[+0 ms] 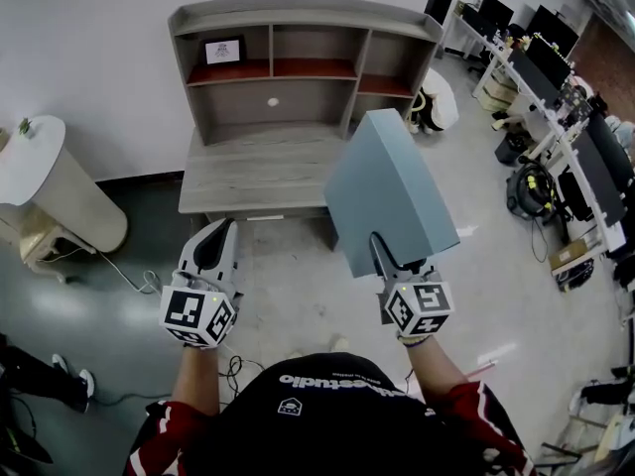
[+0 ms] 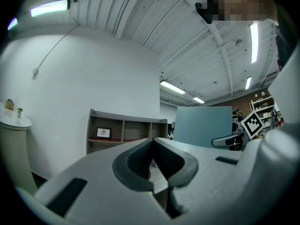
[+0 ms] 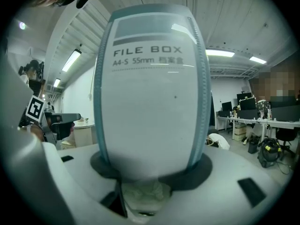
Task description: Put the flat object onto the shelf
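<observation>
The flat object is a blue-grey file box (image 1: 387, 191) held upright in the air, its white spine (image 3: 150, 88) labelled "FILE BOX". My right gripper (image 1: 382, 251) is shut on its lower edge, and the jaws press on both broad faces in the right gripper view (image 3: 150, 172). The grey wooden shelf unit (image 1: 298, 67) stands ahead against the white wall, with open compartments above a desk top (image 1: 258, 172). The box hangs in front of the unit's right end. My left gripper (image 1: 220, 228) is held low in front of the desk, shut and empty (image 2: 152, 142). The box (image 2: 204, 125) shows to its right.
A small framed picture (image 1: 223, 51) stands in the shelf's upper left compartment. A white rounded stand (image 1: 50, 181) is at the left wall. Office desks with monitors (image 1: 556, 77) and bags run along the right. Cables lie on the floor near the person's feet.
</observation>
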